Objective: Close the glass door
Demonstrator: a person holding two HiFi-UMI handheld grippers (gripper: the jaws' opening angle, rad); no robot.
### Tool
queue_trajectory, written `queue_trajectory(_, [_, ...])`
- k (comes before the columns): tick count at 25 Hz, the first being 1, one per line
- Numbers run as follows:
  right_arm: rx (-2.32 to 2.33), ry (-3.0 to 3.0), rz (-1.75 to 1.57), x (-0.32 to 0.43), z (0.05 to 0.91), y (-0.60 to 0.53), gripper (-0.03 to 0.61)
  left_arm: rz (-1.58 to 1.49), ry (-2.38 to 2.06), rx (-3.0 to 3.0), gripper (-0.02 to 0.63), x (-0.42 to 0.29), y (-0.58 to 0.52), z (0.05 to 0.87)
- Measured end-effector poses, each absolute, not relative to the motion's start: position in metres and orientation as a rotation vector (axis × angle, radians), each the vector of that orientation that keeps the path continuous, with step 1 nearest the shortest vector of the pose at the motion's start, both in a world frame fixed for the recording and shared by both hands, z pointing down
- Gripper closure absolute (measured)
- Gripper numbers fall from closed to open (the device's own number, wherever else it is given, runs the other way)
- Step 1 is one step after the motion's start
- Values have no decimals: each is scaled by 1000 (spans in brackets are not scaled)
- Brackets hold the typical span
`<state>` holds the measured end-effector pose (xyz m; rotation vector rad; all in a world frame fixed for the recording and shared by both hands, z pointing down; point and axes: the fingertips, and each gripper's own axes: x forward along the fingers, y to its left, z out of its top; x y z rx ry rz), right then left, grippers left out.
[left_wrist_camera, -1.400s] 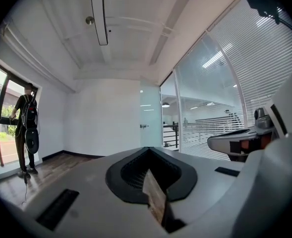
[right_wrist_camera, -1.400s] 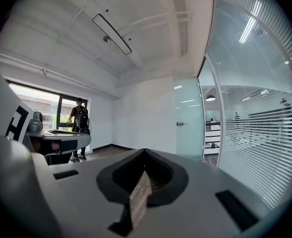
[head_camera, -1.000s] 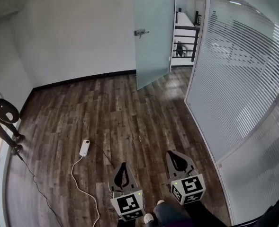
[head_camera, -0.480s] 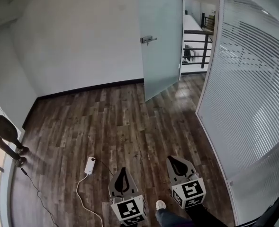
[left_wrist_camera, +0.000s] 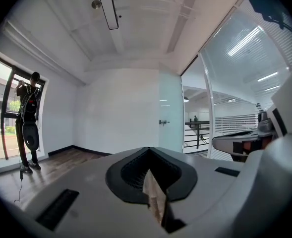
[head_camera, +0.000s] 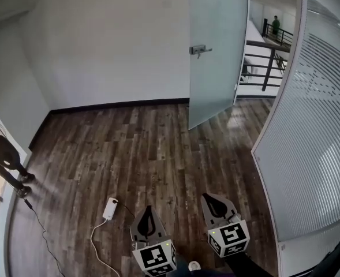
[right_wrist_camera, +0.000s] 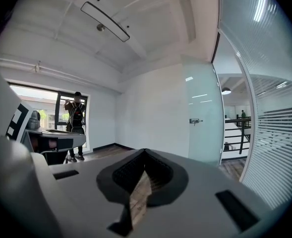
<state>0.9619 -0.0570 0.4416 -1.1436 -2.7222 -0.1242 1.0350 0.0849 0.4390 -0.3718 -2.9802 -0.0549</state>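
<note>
The frosted glass door [head_camera: 216, 56] stands open at the far side of the room, swung inward, with a metal handle [head_camera: 200, 49] on its left face. It also shows in the left gripper view [left_wrist_camera: 170, 118] and in the right gripper view [right_wrist_camera: 204, 118], several steps ahead. My left gripper [head_camera: 147, 208] [left_wrist_camera: 148, 148] and right gripper [head_camera: 206, 196] [right_wrist_camera: 145, 150] are held side by side low in the head view. Both point toward the door, both are shut with nothing in them, and both are well short of it.
A curved striped glass wall [head_camera: 314, 143] runs along the right. A white power adapter [head_camera: 110, 208] with its cable lies on the wood floor left of my left gripper. A person [head_camera: 2, 154] stands by the window at far left. A dark railing [head_camera: 262, 56] shows beyond the doorway.
Both grippers have moved forward across the floor toward the door, which now looks larger and nearer. The power adapter has slid down the head view. The jaws stay shut.
</note>
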Motion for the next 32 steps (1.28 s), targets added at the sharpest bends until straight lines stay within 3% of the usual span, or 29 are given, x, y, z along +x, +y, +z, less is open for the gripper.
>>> queue_trajectory(13, [-1147,-2776,-98,736,438,126,586,18,-3019,-332,614,810,262,431])
queue_trajectory(24, [-1125,-2739,-123,591,459,212,586,-70,-3000,-329,614,663,346,456])
queue_trajectory(32, [-1211,-2713,-131,434,452,278,586,-28,-3003,-367,614,505,401,445])
